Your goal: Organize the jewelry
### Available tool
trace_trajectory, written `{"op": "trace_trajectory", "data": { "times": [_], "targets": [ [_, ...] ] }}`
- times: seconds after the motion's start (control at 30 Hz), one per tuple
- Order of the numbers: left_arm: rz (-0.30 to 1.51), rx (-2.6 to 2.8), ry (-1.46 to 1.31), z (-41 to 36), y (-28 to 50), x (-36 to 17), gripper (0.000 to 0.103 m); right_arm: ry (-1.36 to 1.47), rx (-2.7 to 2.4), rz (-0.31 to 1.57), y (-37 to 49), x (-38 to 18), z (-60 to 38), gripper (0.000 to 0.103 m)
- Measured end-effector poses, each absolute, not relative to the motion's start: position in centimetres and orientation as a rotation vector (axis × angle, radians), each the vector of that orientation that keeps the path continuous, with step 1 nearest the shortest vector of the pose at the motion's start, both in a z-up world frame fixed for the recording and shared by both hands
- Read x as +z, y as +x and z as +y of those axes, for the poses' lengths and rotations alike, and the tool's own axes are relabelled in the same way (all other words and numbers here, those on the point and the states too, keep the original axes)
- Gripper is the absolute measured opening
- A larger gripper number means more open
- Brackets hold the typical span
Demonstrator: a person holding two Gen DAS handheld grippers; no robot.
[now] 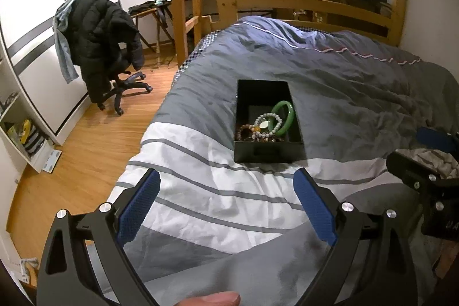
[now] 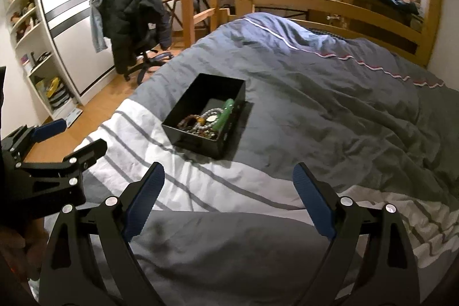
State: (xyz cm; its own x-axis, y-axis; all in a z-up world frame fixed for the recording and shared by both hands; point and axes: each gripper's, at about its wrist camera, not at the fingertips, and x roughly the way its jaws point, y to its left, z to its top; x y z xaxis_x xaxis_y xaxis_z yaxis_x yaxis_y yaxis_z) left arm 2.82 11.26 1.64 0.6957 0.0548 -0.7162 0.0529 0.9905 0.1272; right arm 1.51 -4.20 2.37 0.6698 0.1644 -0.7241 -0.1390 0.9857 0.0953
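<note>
A: Where's the jewelry?

B: All of it sits in the black box [image 1: 268, 121], an open tray on the bed's duvet [image 1: 344, 82], right where the grey cloth meets the white striped band. A green bangle [image 1: 284, 116] leans against the right inner wall; a pale bead bracelet [image 1: 268, 124] lies against it, and brown bead strands [image 1: 243, 132] are heaped in the near left corner. The far half of the box shows only its dark floor.

A: And the tools?

B: The left tool [image 1: 226, 205] hangs over the white stripes just short of the box's near wall, blue pads spread wide, holding nothing. The right tool [image 2: 228, 200] is likewise fully spread and empty, above the duvet, with the box [image 2: 205, 116] ahead and to its left, corner toward it.

A: Room to move?

B: Open duvet lies right of the box and beyond it, rumpled toward the wooden bed rail [image 1: 315, 6]. The bed's left edge falls away to the wood floor [image 1: 86, 157] near the box's left side. The two tools are side by side, near each other, not touching.
</note>
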Motion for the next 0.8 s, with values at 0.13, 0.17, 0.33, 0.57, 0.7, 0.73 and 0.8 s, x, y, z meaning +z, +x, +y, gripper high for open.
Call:
{"op": "trace_trajectory", "data": {
  "times": [0.13,0.17,0.33,0.57,0.7,0.73,0.8],
  "targets": [
    [0.804,-0.016,0.153,10.59,2.96,1.38,0.093,0.044,0.165,0.826,1.56,2.06,-4.64,0.09],
    [0.803,-0.02,0.151,10.51,2.97,1.36,0.093,0.046,0.164,0.827,1.56,2.05,-4.76,0.09],
    [0.806,-0.023,0.158,10.36,2.99,1.24,0.093,0.055,0.162,0.826,1.7,2.05,-5.15,0.09],
    [0.804,-0.024,0.16,10.27,2.99,1.17,0.093,0.055,0.162,0.827,1.71,2.04,-5.22,0.09],
    [0.805,-0.026,0.161,10.25,2.98,1.1,0.093,0.054,0.163,0.827,1.71,2.03,-5.23,0.09],
    [0.805,-0.027,0.16,10.27,2.96,1.08,0.093,0.055,0.164,0.828,1.73,2.03,-5.24,0.09],
    [0.806,-0.028,0.156,10.25,3.0,1.13,0.093,0.058,0.165,0.829,1.73,1.99,-5.25,0.09]
  ]
}}
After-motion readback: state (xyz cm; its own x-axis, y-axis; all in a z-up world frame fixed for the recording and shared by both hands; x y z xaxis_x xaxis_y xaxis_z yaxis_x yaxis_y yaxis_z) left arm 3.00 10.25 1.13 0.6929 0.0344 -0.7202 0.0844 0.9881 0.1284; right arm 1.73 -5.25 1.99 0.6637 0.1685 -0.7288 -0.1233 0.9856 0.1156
